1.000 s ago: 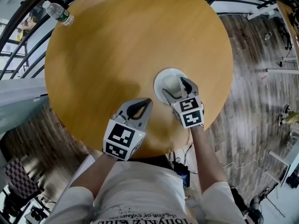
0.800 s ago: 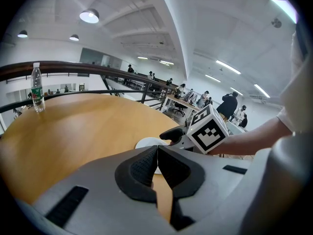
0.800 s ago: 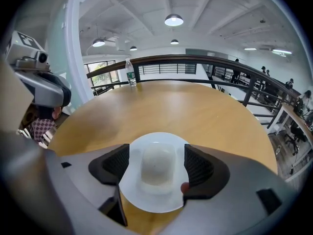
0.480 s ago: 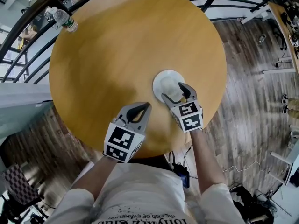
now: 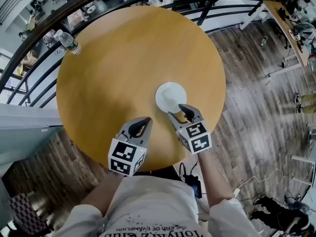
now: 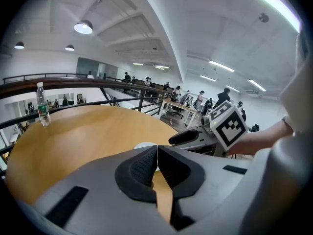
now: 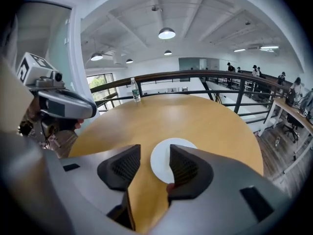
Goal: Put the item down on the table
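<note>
Right gripper point(image 5: 176, 110), empty with jaws just narrowing to half-open, and shut left gripper point(image 5: 146, 120) hover by the white plate point(image 5: 170, 95) toward the counter's point(image 5: 108, 68) near edge, where a stray sweep could knock it off.

I see a round wooden table point(image 5: 123, 58) carrying two things well apart: a white plate point(image 5: 171, 96) lying flat on the bare top toward its near right edge, and a clear water bottle point(image 5: 67, 41) standing upright at its far left edge.
</note>
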Demonstrator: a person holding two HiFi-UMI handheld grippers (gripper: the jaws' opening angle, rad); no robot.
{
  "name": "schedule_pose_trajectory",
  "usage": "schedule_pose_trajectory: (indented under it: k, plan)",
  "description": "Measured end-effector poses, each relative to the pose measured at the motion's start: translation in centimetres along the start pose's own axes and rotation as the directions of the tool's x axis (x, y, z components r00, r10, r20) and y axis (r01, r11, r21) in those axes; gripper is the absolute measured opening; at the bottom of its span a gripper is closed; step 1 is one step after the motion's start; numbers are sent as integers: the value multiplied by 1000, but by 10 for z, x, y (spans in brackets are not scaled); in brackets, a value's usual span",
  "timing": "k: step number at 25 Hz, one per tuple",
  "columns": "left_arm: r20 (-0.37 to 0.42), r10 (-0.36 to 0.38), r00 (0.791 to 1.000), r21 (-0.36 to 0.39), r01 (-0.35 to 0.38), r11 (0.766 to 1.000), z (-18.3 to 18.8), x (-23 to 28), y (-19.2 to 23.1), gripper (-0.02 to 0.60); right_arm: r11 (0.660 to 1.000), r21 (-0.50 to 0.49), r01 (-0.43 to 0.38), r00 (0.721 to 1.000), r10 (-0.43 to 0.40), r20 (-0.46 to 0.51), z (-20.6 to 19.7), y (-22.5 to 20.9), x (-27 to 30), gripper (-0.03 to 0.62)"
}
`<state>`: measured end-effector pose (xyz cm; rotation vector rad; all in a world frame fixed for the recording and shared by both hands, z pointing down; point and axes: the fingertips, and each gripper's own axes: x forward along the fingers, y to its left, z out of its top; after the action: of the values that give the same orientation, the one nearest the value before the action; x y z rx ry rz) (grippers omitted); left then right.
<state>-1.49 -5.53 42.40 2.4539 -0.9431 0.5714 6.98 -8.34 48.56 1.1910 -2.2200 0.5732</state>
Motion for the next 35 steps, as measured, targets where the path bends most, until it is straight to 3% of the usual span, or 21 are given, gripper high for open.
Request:
schedule_pose_trajectory:
  k: [5,7,17,25,35]
  plan:
    - [15,-13,1000,58,12,998,12,-18,-15,23,1000,0,17,999,-17,41,1,22,-37,68]
    - [22,-14,1000,76,12,997,16,-28,-22,23,1000,-11,15,998,-14,54,3,30,-51,48]
    - [31,20,999,52,-21,998,-2,-69,-39,23,997,69,20,989,-30,142,14,72,-112,29]
    - [37,35,999,55,-37,998,-8,-93,-33,23,996,73,51,989,-60,135,11,100,-116,26]
    - [49,3,999,68,-6,998,-11,-95,-43,23,990,92,104,985,-116,125,7,102,-130,26]
